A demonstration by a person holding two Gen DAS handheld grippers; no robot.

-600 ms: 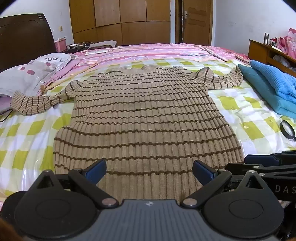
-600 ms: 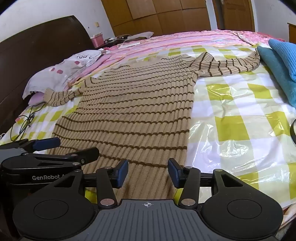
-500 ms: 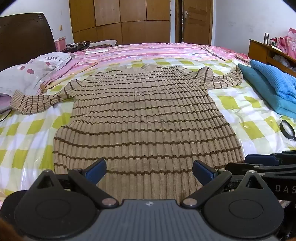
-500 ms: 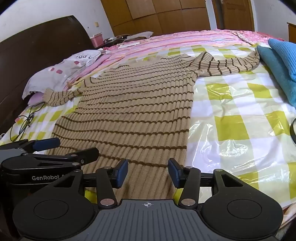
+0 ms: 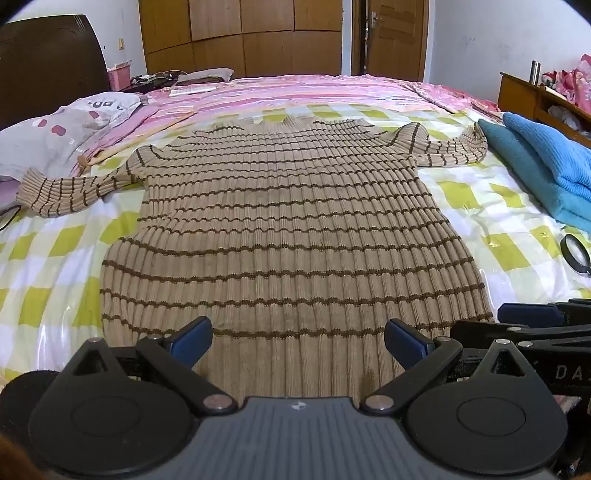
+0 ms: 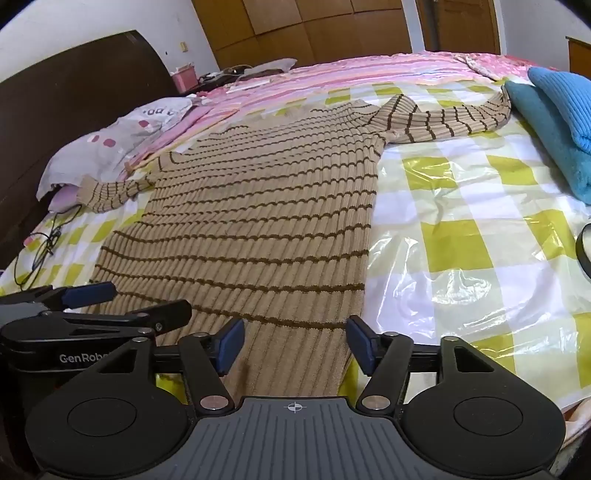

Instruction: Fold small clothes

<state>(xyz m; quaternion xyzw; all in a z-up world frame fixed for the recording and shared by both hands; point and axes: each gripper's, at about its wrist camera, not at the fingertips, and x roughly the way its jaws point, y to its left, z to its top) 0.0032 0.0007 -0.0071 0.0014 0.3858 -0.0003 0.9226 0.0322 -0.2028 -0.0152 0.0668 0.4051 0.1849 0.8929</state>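
The left gripper (image 5: 297,341) stands with its blue pads spread wide, empty, over the hem of the striped sweater (image 5: 291,236), near the middle of the bottom edge. The right gripper (image 6: 295,345) has its jaws parted at a middling width, nothing pinched, over the sweater's near right corner; whether either gripper's pads brush the knit I cannot tell from these low angles. Each gripper shows at the edge of the other's view, the two just beside one another.

The sweater, tan ribbed knit with thin brown stripes, lies flat and unfolded on the yellow-and-white checked plastic sheet (image 6: 458,236) that covers the bed, hem toward the grippers, collar away. Both sleeves stretch out sideways: the left sleeve (image 5: 70,192) ends by a grey spotted pillow (image 5: 62,129), the right sleeve (image 6: 454,118) reaches as far as a stack of folded blue knitwear (image 6: 550,122). A black ring-shaped object (image 5: 574,254) lies on the sheet at the right edge. Beyond the checked sheet lies pink striped bedding (image 5: 303,92), then a dark headboard (image 6: 74,88) on the left and wooden wardrobe doors (image 5: 243,33) at the back
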